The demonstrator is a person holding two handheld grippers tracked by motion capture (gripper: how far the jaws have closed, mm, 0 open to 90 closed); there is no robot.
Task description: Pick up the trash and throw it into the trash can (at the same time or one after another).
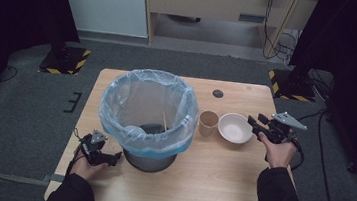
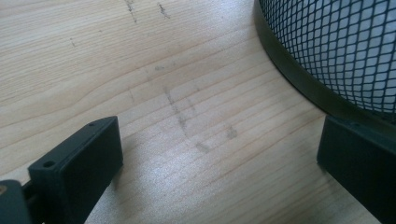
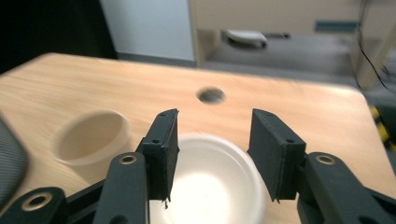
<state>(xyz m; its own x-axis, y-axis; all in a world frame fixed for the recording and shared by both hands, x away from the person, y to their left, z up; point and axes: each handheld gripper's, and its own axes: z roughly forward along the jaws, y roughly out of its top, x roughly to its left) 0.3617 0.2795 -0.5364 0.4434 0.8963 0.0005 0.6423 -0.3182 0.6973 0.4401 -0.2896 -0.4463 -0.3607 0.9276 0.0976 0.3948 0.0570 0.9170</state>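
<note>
My left gripper (image 1: 110,157) rests low on the near left part of the tabletop (image 1: 218,185), just beside the base of the bin. In the left gripper view its jaws stand wide apart with bare wood between them; nothing is held. One jaw lies close against the dark base ring of the mesh waste bin (image 2: 336,51); contact cannot be confirmed.

The waste bin (image 1: 149,112) stands left of centre on the tabletop. A translucent blue liner bag (image 1: 117,91) is folded over its rim.

My right gripper (image 1: 254,124) is held at the right side of the tabletop, pointing toward the white bowl (image 1: 235,128). In the right gripper view the gripper (image 3: 212,149) has its jaws parted, and the pads press on nothing. The white bowl (image 3: 210,182) lies directly below and just beyond the jaw tips; its far rim shows in the gap between them. The picture is blurred.

A brown paper cup (image 1: 208,122) stands upright between the bin and the bowl, just beside the bowl. In the right gripper view the cup (image 3: 91,137) sits left of the jaws.

Farther back, a small dark round mark (image 1: 218,93) lies on the tabletop near its far edge.
</note>
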